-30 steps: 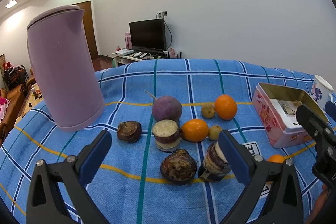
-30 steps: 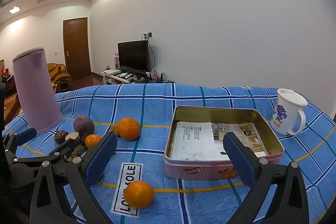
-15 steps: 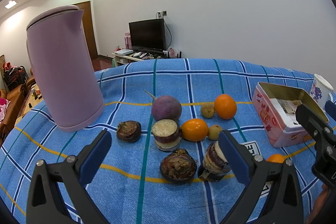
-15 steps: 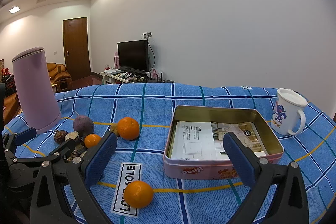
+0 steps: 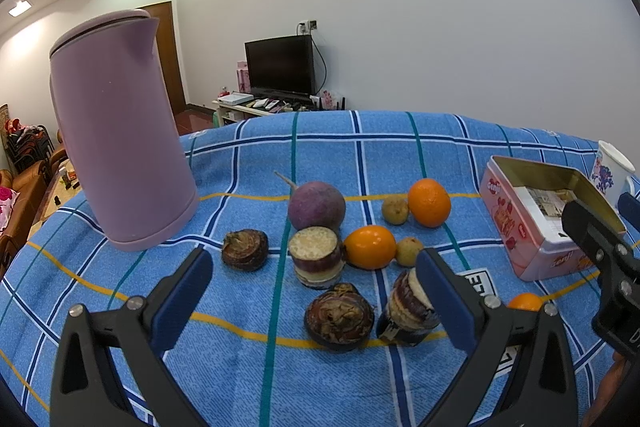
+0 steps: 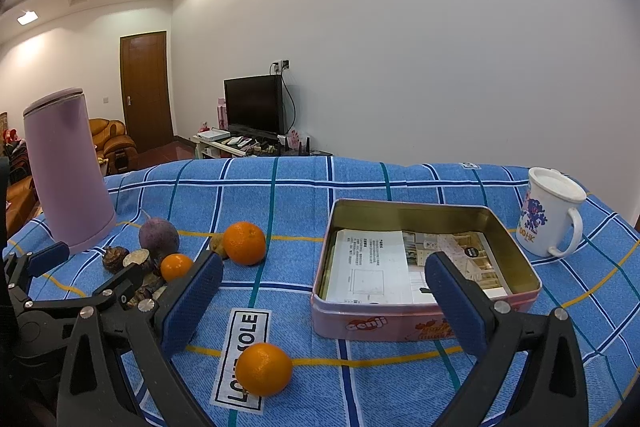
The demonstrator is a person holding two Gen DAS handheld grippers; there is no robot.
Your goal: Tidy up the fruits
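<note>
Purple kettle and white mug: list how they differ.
The purple kettle is tall and plain, while the white mug is short with a blue cartoon print. The kettle stands at the left end of the table, next to the fruit; the mug stands at the right end, beyond the tin. The mug's handle shows on its right side; no kettle handle is visible. Both stand upright on the blue checked cloth.
</note>
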